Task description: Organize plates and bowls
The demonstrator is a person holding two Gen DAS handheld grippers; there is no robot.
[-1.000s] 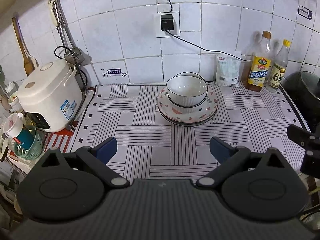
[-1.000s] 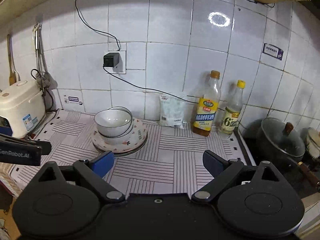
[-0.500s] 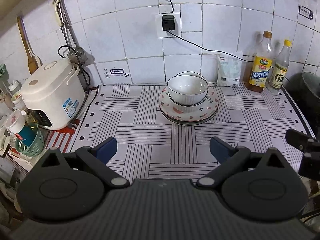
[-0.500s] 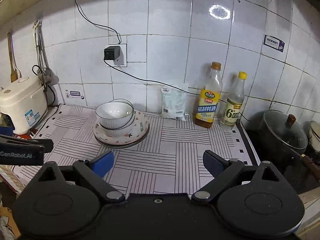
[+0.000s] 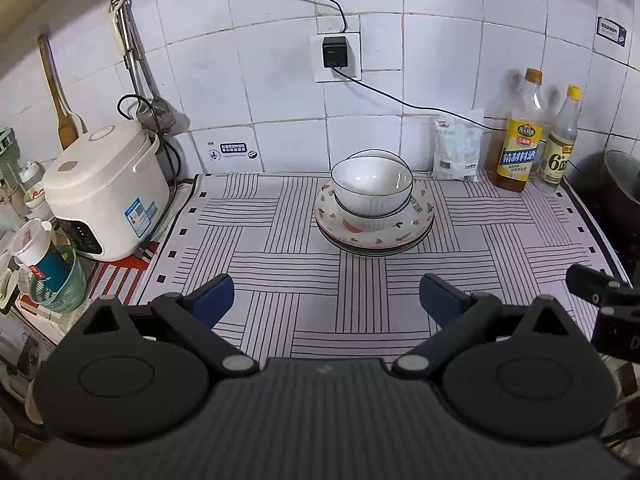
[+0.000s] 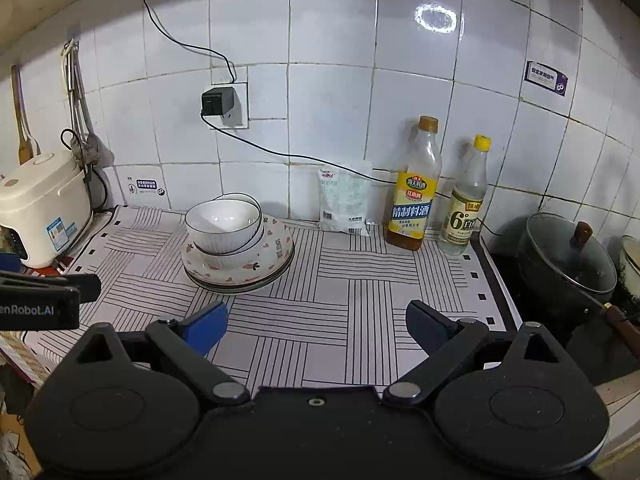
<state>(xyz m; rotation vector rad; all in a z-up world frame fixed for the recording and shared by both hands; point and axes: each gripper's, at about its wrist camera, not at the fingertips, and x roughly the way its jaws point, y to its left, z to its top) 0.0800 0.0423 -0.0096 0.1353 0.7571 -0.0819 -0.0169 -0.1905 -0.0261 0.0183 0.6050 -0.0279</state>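
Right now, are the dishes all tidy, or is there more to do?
Looks nearly finished: the white bowls sit nested on the stacked heart plates. The top bowl leans a little. The left gripper and right gripper are open, holding nothing. No other loose dishes show.

A home kitchen: white tiled wall, rice cooker beside hanging utensils, cooking wine bottle and vinegar bottle against the tiles, lidded pot on the stove, striped counter mat.

Pot cut off (right edge); lower plates hidden.
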